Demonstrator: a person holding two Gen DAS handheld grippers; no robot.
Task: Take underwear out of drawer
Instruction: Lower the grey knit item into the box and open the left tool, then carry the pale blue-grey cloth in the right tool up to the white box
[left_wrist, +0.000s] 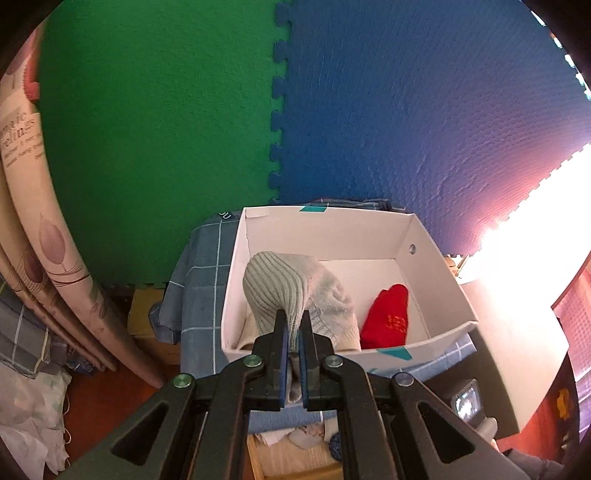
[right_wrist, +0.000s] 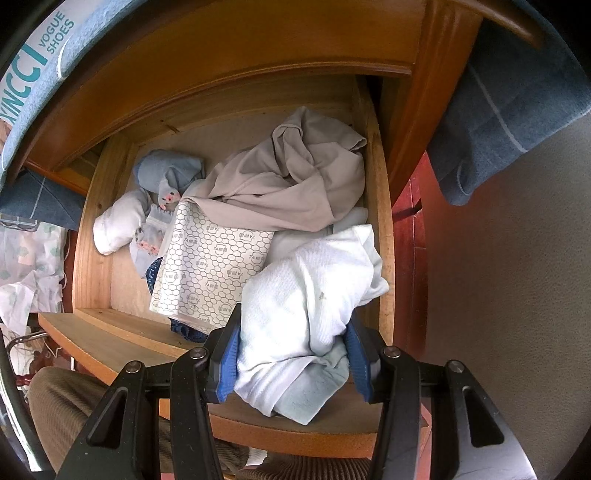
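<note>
Left gripper clamped tight on ribbed grey sock over white box. Right gripper part open, gripping white bundle above drawer.

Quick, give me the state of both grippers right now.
Left gripper: closed on a grey ribbed sock, over the white box.
Right gripper: closed on a bundle of white cloth, over the drawer.

Clothes in drawer
</note>
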